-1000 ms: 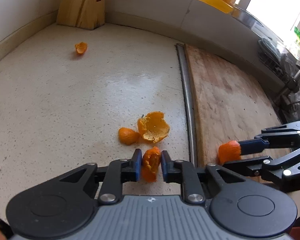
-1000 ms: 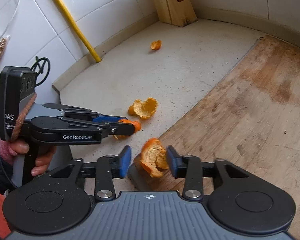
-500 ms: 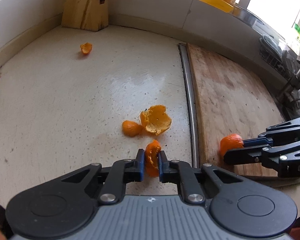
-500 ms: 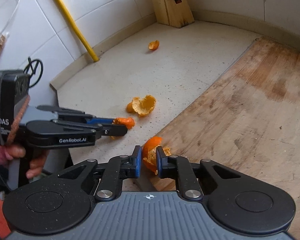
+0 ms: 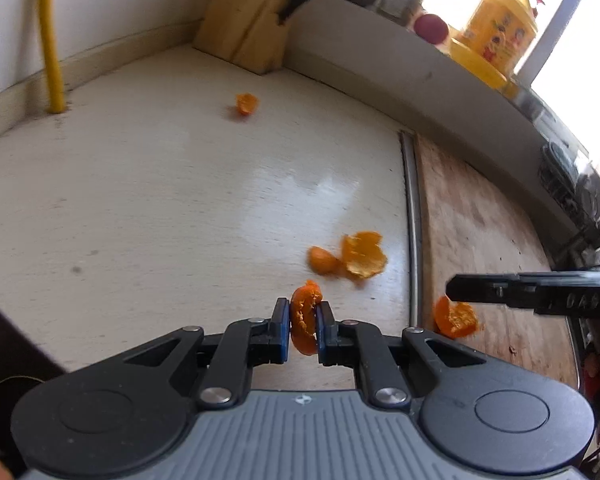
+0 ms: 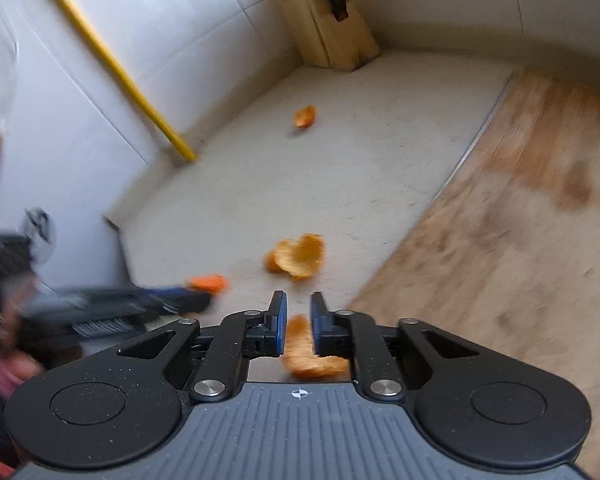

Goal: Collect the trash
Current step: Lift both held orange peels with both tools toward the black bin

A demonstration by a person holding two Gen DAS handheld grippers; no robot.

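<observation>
My left gripper is shut on a curled piece of orange peel, held above the pale countertop. The right gripper is shut on another orange peel piece, whose lower end hangs under the fingers. In the left wrist view that same peel dangles at the right, over the board's edge. Three more pieces lie on the counter: a big cupped peel with a small piece beside it, and a lone piece far back near the knife block.
A wooden knife block stands in the back corner. A yellow pipe runs down the left wall. A worn wooden board covers the counter's right side behind a metal strip. Jars and a yellow container sit on the ledge.
The right gripper closed on its peel and the left tightened on its own. Both have since lifted up and back from the counter, carrying the peels.
</observation>
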